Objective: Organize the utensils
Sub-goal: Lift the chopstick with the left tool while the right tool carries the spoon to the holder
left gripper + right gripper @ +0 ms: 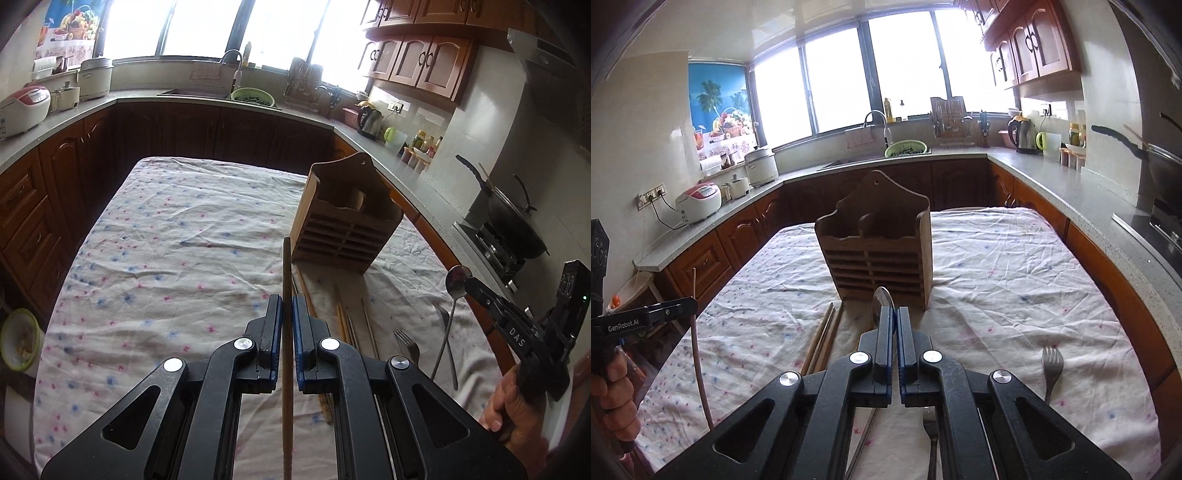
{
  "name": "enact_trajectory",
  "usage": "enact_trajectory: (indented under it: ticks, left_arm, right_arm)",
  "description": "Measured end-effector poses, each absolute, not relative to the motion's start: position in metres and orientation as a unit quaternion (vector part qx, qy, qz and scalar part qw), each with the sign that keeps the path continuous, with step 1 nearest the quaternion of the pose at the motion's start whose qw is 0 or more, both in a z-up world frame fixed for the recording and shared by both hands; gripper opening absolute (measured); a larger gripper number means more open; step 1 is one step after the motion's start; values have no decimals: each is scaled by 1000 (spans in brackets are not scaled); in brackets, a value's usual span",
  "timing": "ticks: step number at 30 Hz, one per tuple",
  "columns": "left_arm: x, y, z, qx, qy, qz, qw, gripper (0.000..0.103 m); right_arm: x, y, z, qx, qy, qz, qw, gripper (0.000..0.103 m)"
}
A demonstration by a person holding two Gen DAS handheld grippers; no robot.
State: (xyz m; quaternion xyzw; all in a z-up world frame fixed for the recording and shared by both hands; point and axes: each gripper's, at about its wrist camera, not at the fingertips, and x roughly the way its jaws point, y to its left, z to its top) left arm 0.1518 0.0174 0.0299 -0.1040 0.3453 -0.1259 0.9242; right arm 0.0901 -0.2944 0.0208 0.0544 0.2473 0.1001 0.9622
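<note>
Utensils are the matter here, and two of them are off the cloth already: a wooden chopstick [286, 295] clamped between the closed pads of the left hand-held gripper [286, 306], and a metal spoon [453, 295] pinched by its neck in the closed right hand-held gripper [895, 317], its bowl showing just above the fingertips and its handle hanging down. The rest lie on the surface [166, 240], a table under a flowered cloth: more chopsticks [822, 341] in a loose bundle just in front of the holder, and two forks [1052, 365] nearer the person.

The wooden utensil holder [875, 251] stands upright on the cloth beyond the loose pieces, with a tall back board, a slatted front and two open-topped compartments side by side. Something pale seems to sit in one compartment in the left wrist view; what it is cannot be told.

By my reading, the step in hand is the carry: both pieces are held above the cloth, short of the holder. Next, each hand-held gripper must be brought over a compartment, the piece tipped near upright and its lower end lowered inside before release. The long chopstick needs care not to catch the back board or nudge the holder.
</note>
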Motion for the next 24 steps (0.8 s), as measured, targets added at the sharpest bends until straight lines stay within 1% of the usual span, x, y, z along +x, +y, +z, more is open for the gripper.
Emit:
enact_trajectory:
  ticks: [13,22,24]
  left_arm:
    - [150,18,60,-107,303,-129,938,5]
    - [180,10,91,-106,270,-133,948,5]
    - [191,8,101,-107,259,-133,951,5]
  right_arm:
    - [90,-294,38,49,179,76,980,2]
    - [124,-295,58,38,140,43,989,2]
    - [130,-295,65,42,116,34,992,2]
